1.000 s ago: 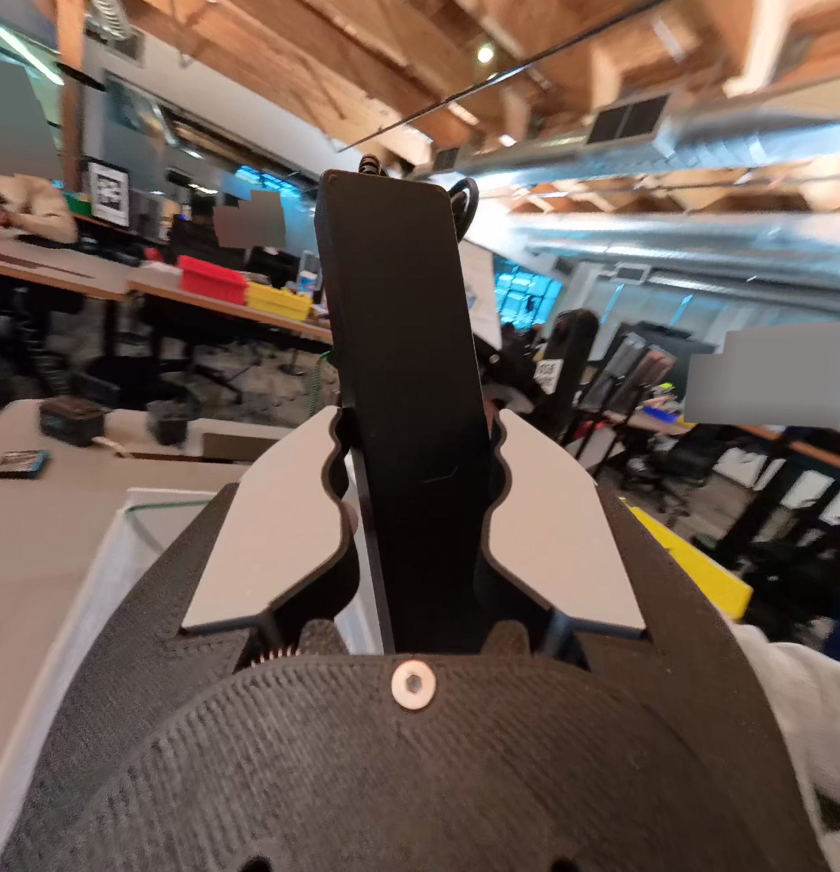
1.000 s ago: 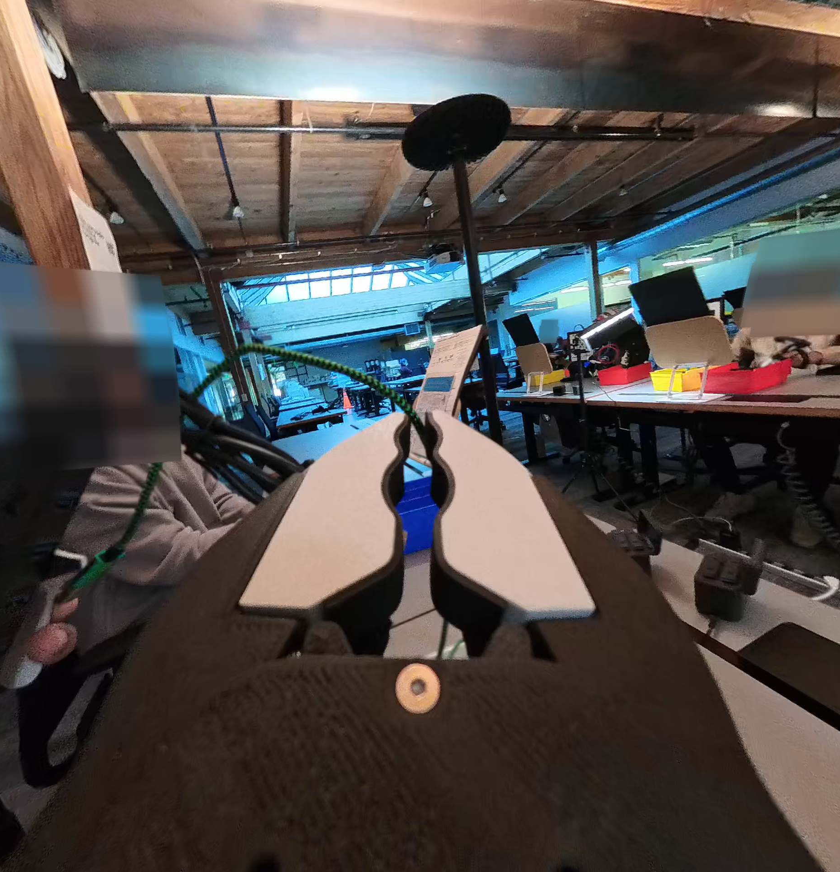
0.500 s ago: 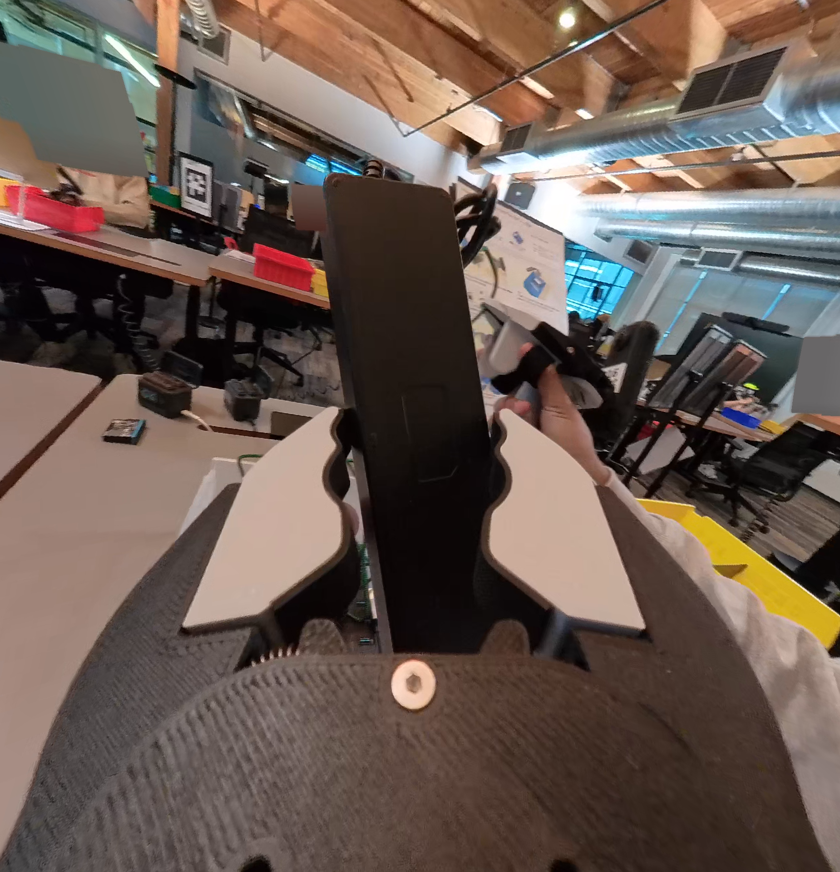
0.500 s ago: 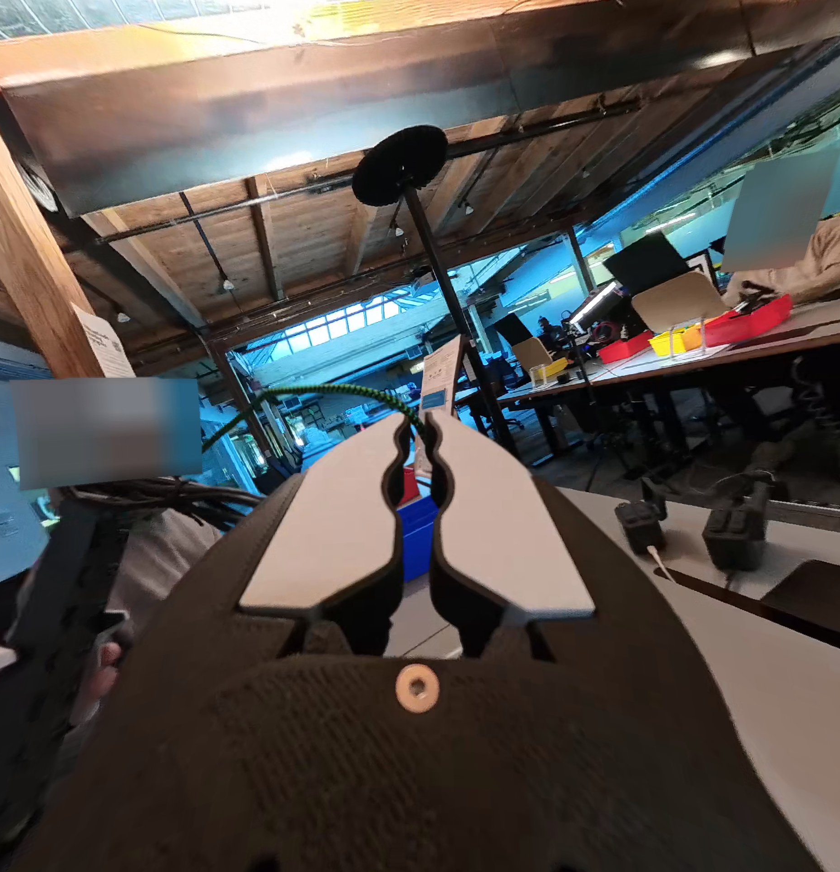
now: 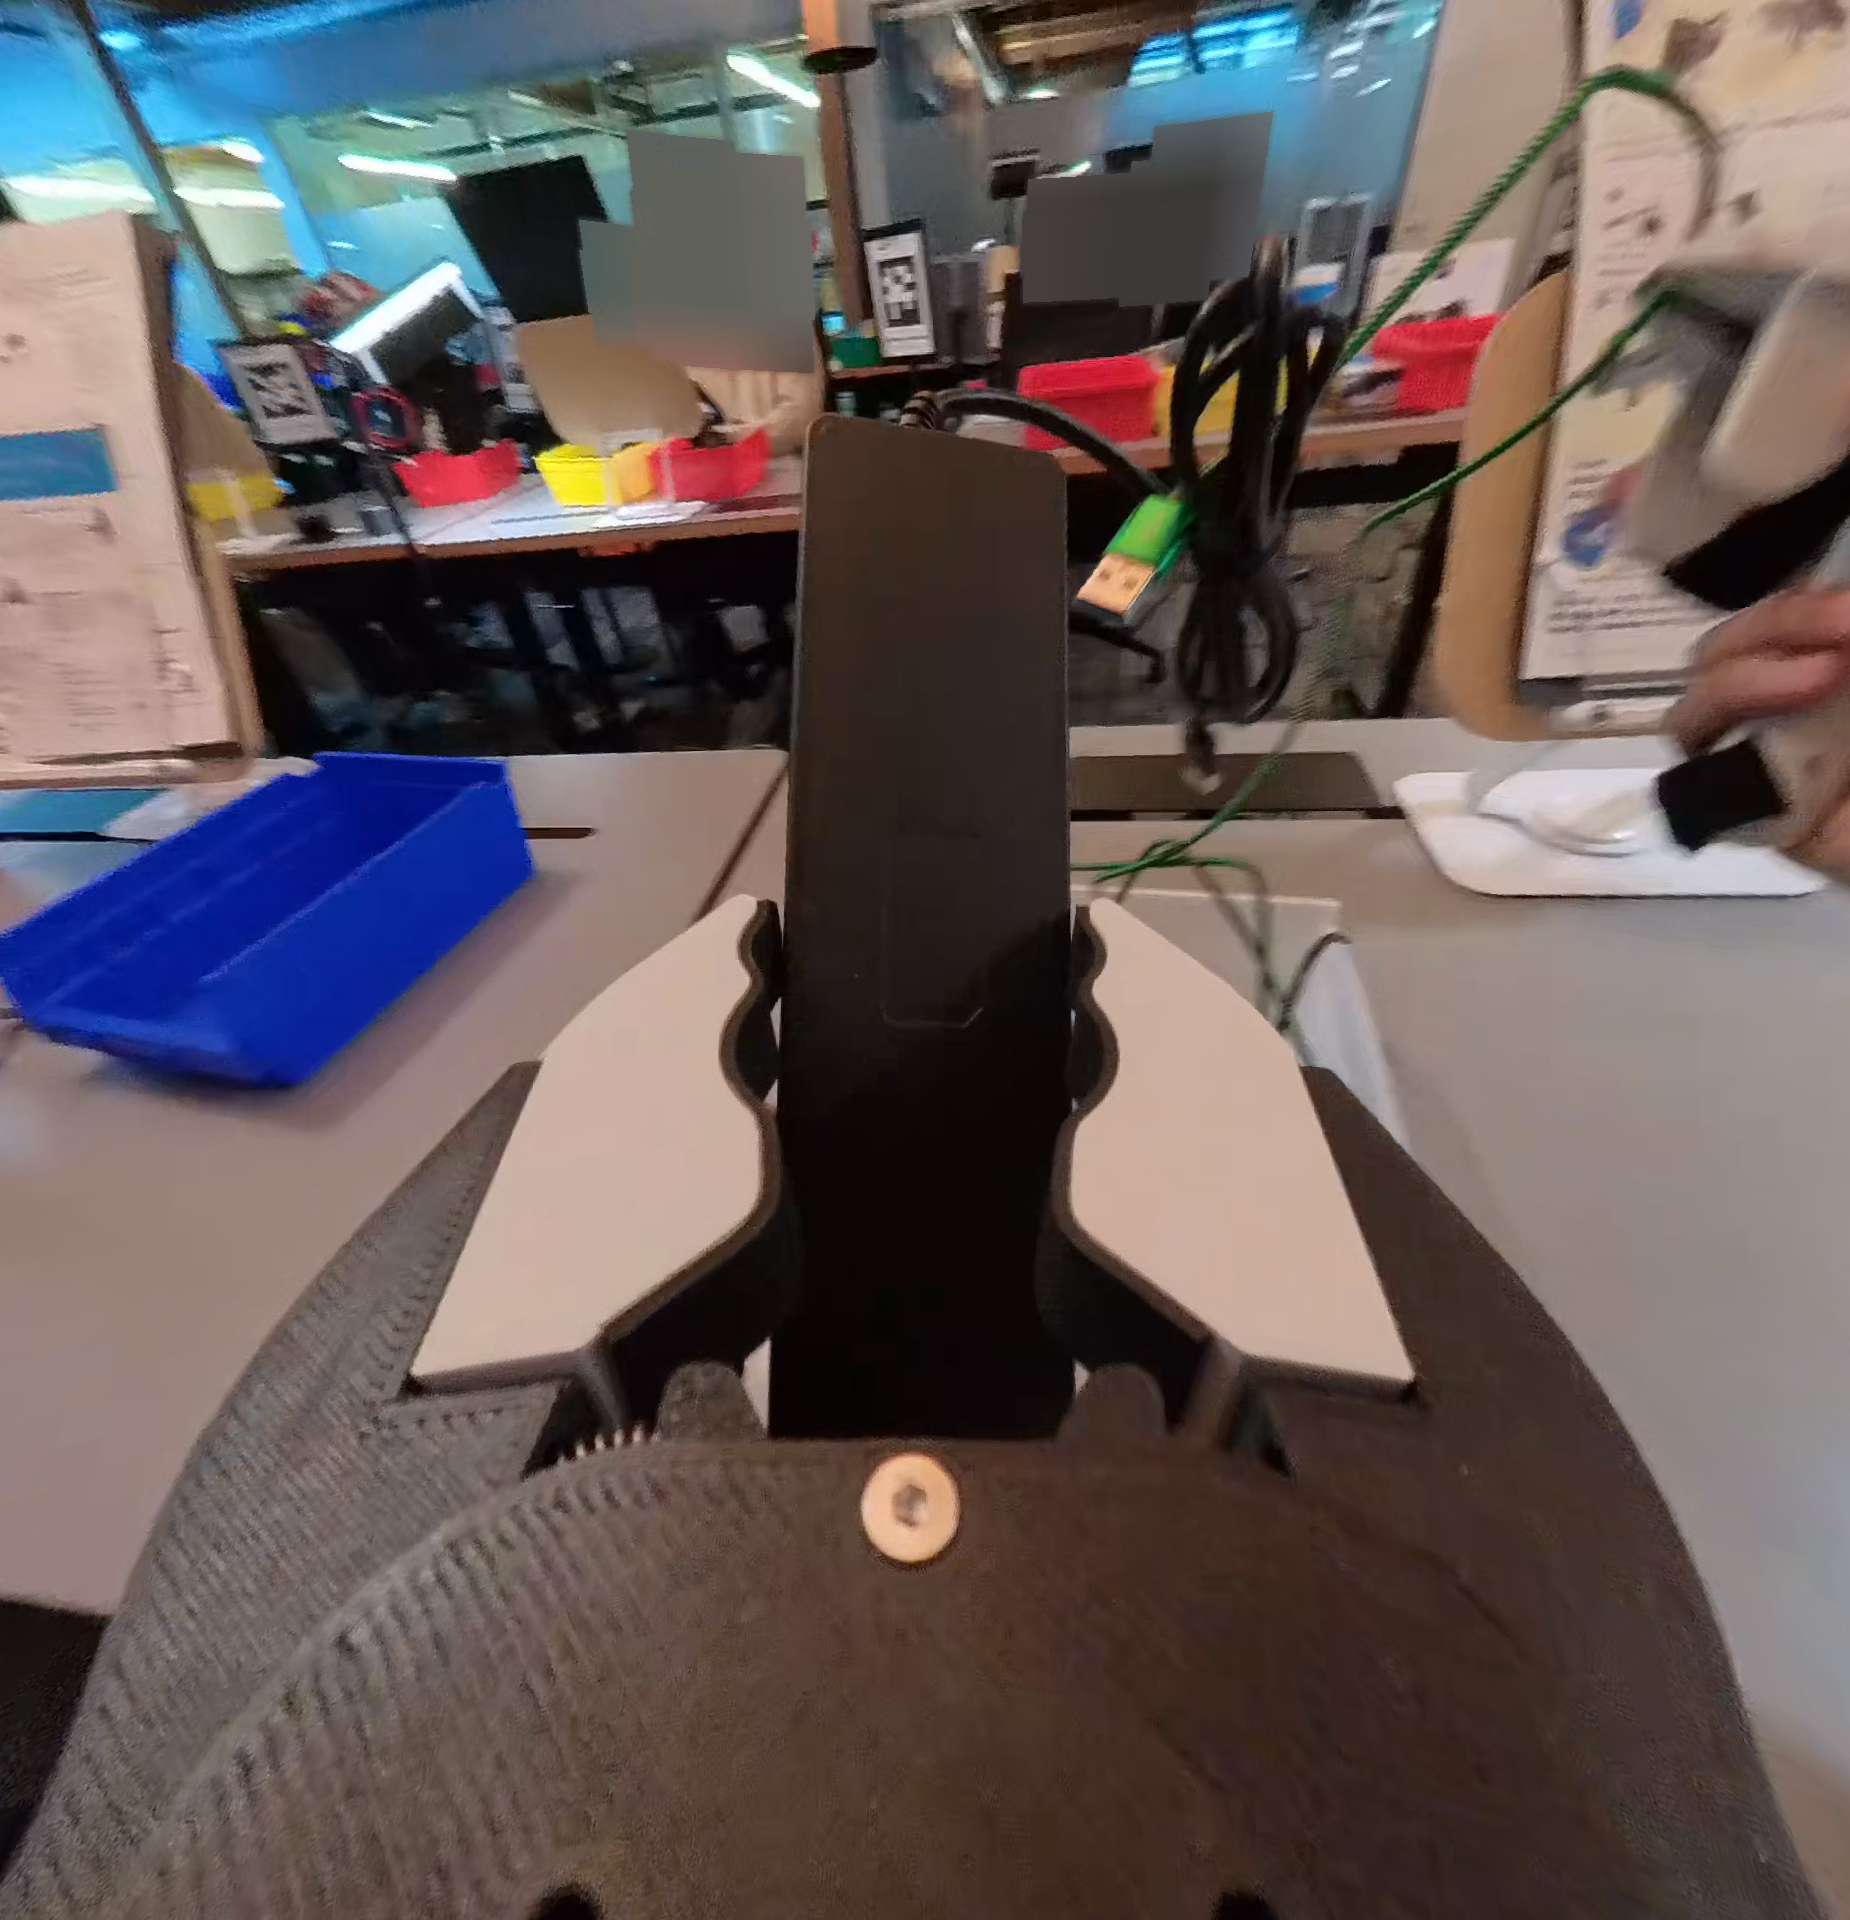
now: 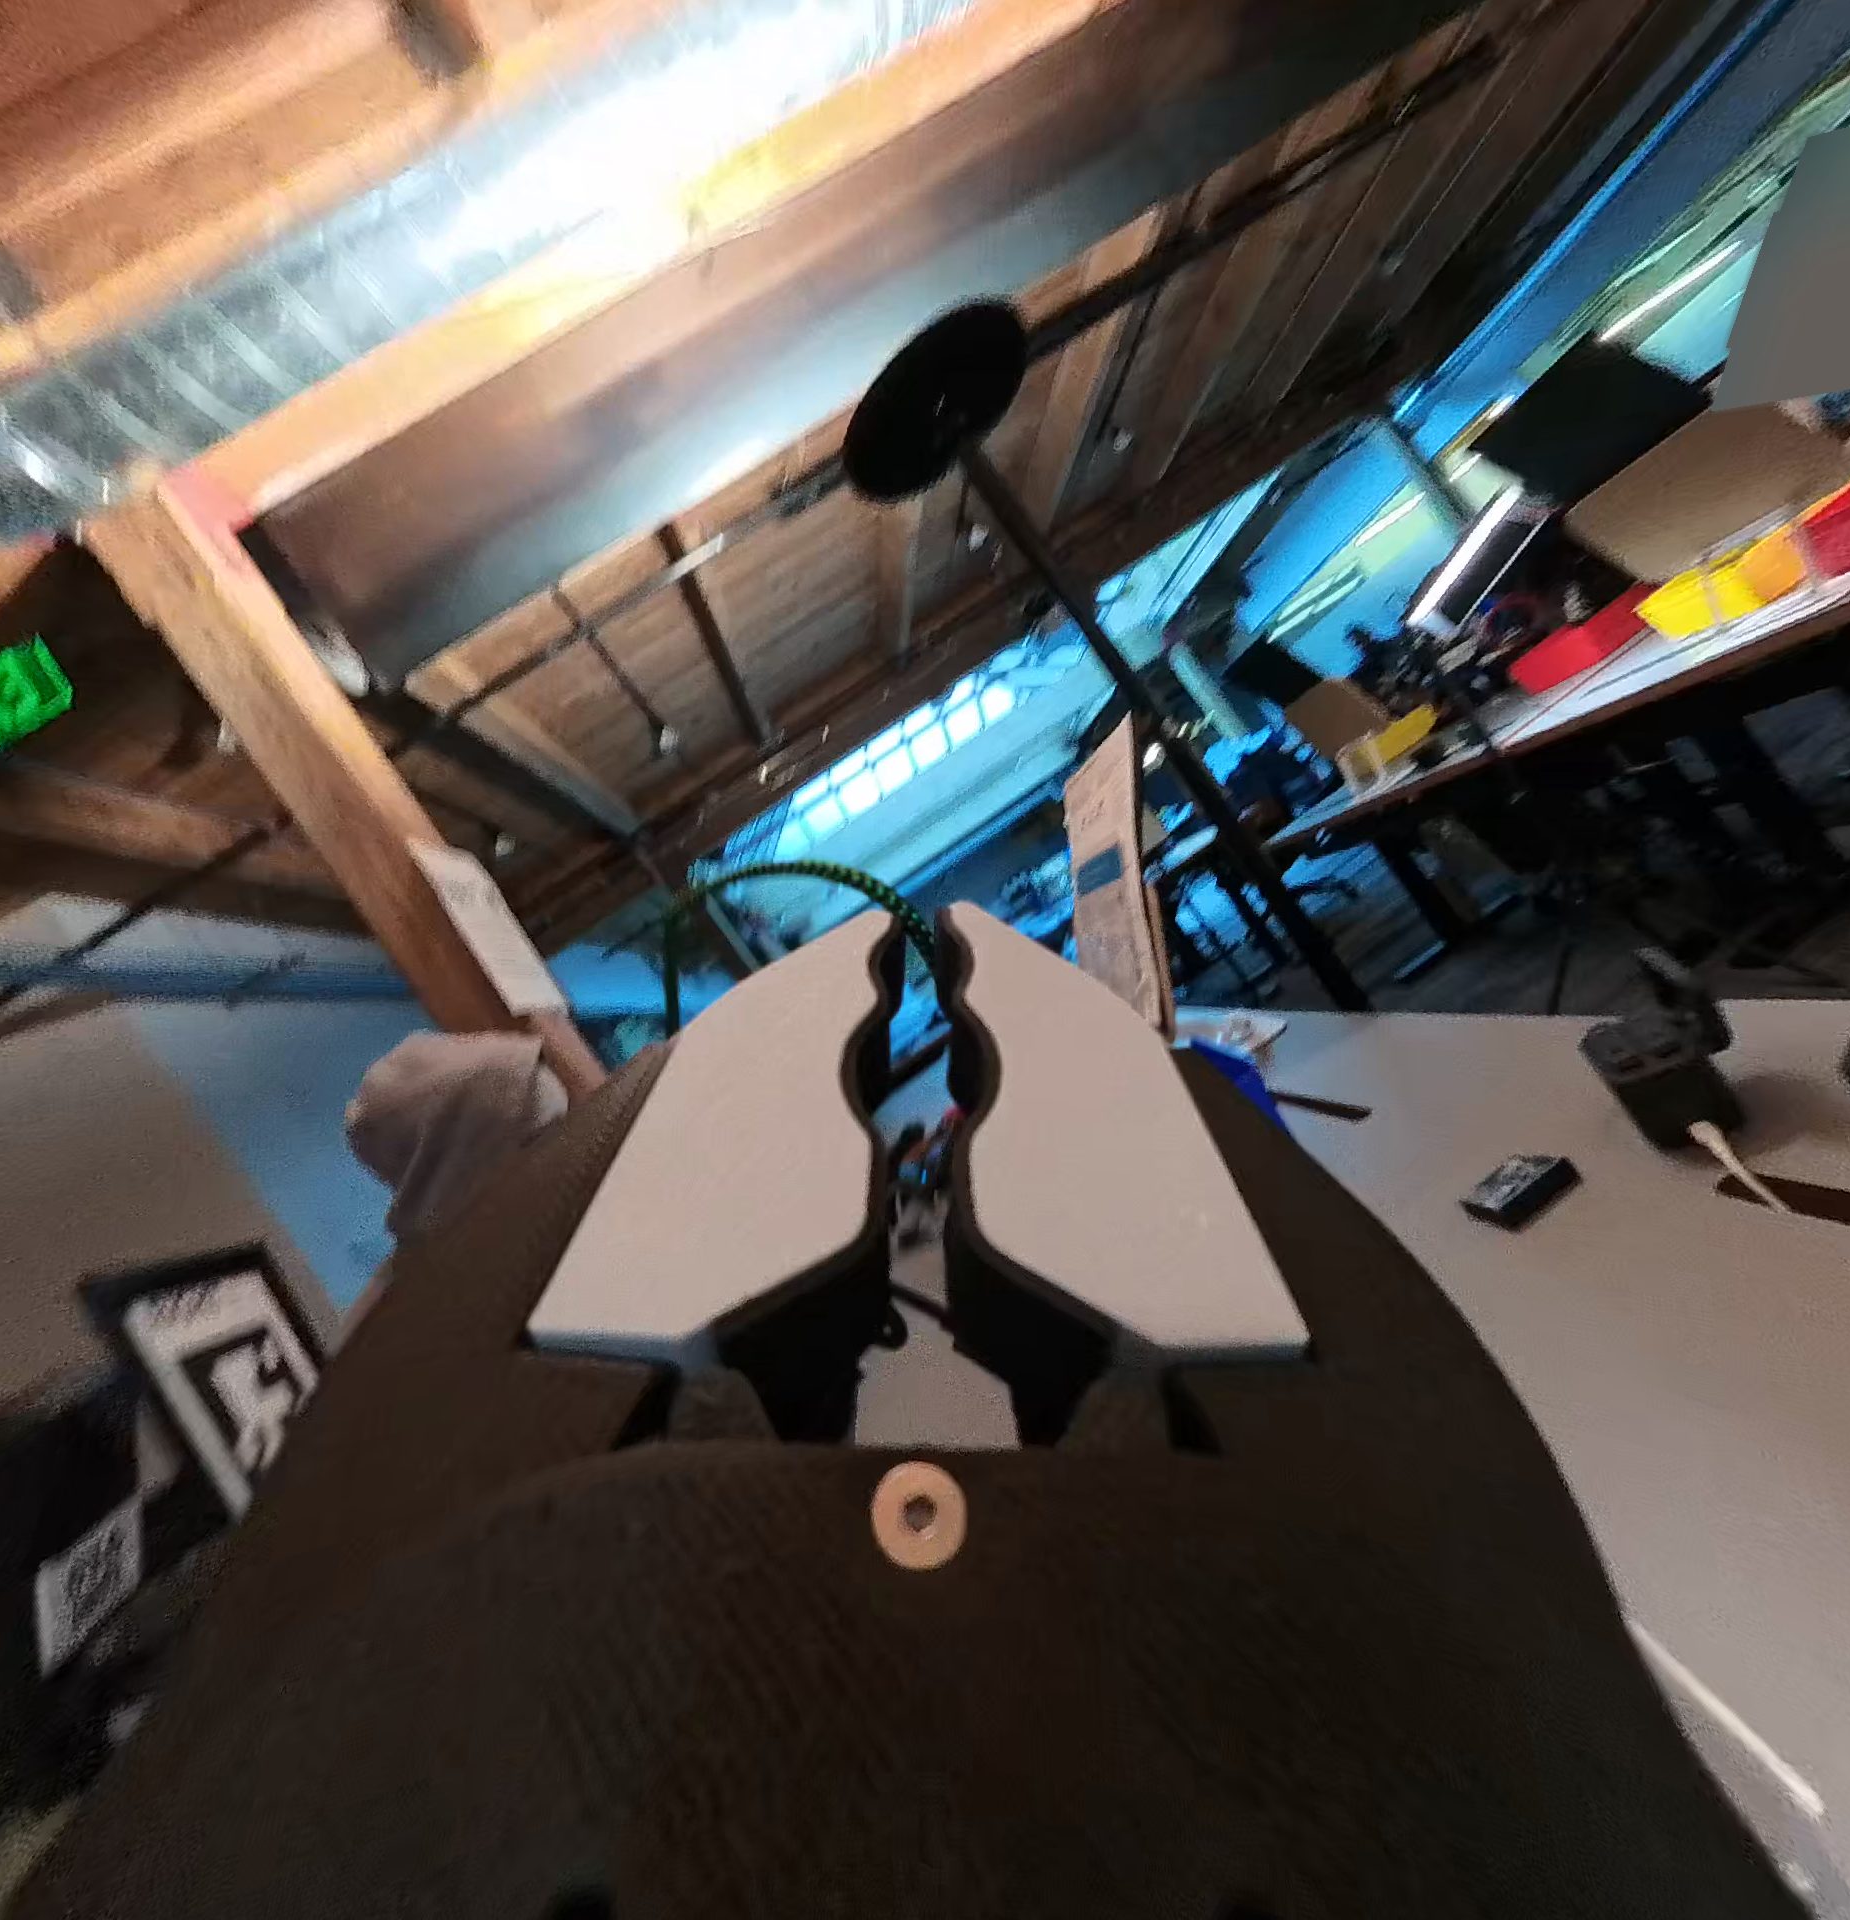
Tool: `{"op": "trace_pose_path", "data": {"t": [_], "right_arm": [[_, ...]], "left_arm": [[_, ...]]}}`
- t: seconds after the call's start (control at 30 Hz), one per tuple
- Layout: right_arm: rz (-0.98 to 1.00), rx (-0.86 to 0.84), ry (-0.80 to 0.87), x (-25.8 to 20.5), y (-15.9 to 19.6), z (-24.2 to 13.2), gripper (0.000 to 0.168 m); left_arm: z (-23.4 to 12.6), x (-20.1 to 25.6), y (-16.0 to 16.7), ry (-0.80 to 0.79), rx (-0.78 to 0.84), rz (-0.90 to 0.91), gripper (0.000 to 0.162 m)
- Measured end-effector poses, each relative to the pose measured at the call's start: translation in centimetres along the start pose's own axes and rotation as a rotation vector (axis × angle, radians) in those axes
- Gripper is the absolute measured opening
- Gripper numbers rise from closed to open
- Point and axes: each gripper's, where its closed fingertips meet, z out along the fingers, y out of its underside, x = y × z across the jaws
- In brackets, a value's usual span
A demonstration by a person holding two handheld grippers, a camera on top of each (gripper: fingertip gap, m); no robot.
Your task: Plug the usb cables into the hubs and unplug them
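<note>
The room is evenly lit from overhead strips and cool blue daylight at the far windows, so the grey table [image 5: 1586,1101] carries only soft shadows, the clearest under the blue bin [image 5: 266,914]. In the left wrist view the near black hub [image 5: 926,831] is sharp while the right edge smears, where a hand [image 5: 1794,686] and the other gripper blur; straight lines bow outward at the corners. The right wrist view is tilted and streaked all over, with hot glare blowing out the silver duct [image 6: 401,208] along the ceiling.

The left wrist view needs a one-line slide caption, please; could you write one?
Left gripper clamps an upright black USB hub; a green-plugged USB cable dangles beyond, blue bin at left.
</note>
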Motion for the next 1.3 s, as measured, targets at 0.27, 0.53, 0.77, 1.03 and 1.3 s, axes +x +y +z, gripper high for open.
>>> {"op": "trace_pose_path", "data": {"t": [0.27,0.53,0.77,1.03,1.3], "right_arm": [[-0.042,-0.182,-0.253,-4.7,3.7,0.7,0.005],[-0.174,-0.223,-0.285,-5.6,5.2,0.1,0.005],[-0.237,-0.241,-0.345,-5.8,6.5,-1.1,0.006],[-0.193,-0.167,-0.355,-5.9,4.7,-1.4,0.006],[-0.069,-0.188,-0.064,-0.3,4.4,-0.4,0.005]], "left_arm": [[2.3,-0.2,2.0,-0.130,-0.044,0.231,0.055],[3.0,-0.3,1.3,-0.256,0.073,0.446,0.056],[3.2,3.3,2.0,-0.073,0.097,0.606,0.056],[4.7,3.3,4.5,-0.092,-0.023,0.719,0.057],[6.1,2.3,7.4,-0.079,-0.110,0.726,0.057]]}}
